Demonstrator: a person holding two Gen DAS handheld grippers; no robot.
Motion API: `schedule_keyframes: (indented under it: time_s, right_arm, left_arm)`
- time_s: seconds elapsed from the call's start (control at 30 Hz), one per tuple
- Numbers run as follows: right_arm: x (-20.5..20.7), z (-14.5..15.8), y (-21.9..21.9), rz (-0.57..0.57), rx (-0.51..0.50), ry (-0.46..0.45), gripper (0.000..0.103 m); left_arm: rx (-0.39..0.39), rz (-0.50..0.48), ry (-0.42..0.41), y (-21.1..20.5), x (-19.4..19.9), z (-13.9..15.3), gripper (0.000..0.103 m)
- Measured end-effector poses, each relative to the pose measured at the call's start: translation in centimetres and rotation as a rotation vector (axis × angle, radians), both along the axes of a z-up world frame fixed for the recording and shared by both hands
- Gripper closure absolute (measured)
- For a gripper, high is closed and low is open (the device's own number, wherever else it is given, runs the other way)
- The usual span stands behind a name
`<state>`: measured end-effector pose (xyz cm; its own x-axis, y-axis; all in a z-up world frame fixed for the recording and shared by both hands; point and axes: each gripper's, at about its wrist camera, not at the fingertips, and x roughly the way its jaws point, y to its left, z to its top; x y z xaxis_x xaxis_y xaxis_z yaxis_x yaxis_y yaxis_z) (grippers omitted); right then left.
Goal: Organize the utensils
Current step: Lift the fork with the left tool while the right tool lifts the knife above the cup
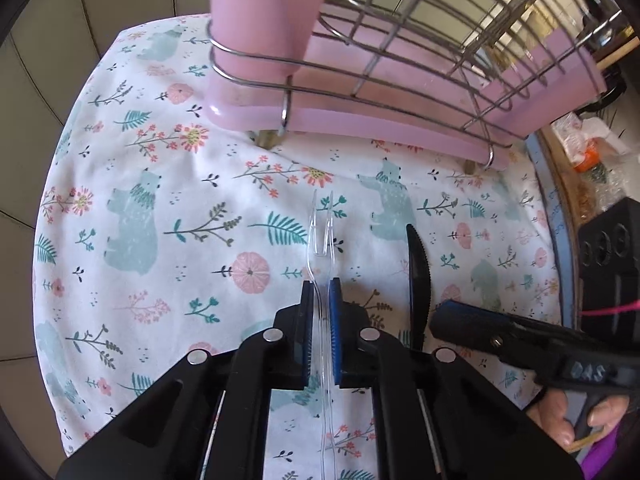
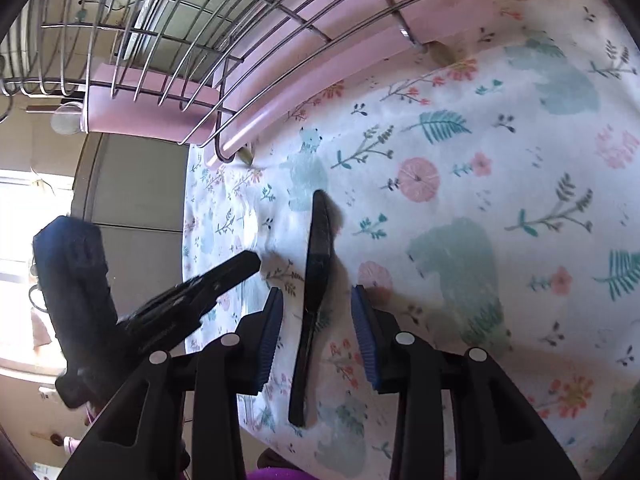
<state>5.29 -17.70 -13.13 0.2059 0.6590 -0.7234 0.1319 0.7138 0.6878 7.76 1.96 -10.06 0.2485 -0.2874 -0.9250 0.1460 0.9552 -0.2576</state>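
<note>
A clear plastic fork [image 1: 322, 220] lies tines-forward on the floral cloth [image 1: 160, 200]. My left gripper [image 1: 320, 284] is shut on its thin handle. Just to its right lies a black plastic knife [image 1: 418, 272], serrated edge to the right. In the right wrist view the knife [image 2: 320, 240] runs between the blue pads of my right gripper [image 2: 316, 292], which stands open with a gap on both sides. The right gripper's fingertip [image 1: 444, 314] shows beside the knife in the left wrist view. The left gripper's fingers [image 2: 240, 268] show at the left of the right wrist view.
A wire dish rack [image 1: 400, 64] on a pink drip tray [image 1: 400, 120] stands at the back, with a pink utensil cup [image 1: 260, 20] at its left corner. The cloth's rounded edge drops off at the left. A black box [image 1: 608, 248] and clutter sit at the right.
</note>
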Motion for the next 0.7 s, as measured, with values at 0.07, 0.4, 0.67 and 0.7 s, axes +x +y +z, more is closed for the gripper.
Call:
schedule_keyframes:
  time_s: [0.07,0.4,0.67,0.7]
  right_arm:
    - [0.2,-0.1,0.2,0.002,-0.008,-0.001,0.068]
    - [-0.3,-0.9,-0.3,-0.043,0.061,-0.025,0.102]
    - [-2.7,4.9,-1.9,-0.067,0.082,-0.283,0.102]
    - [-2.9,5.8,-2.4,-0.073,0.079,-0.316,0.102]
  left_arm:
    - [-0.020,0.002,-0.011,1.1,-0.3,0.4,0.096]
    - [-0.084,0.015,-0.107,2.9,-2.8,3.3,0.096]
    - [-0.139,0.046,-0.238,3.9,-4.1,6.7,0.096]
    - [-0.146,0.049,-0.259,3.9,-4.3,7.4,0.096]
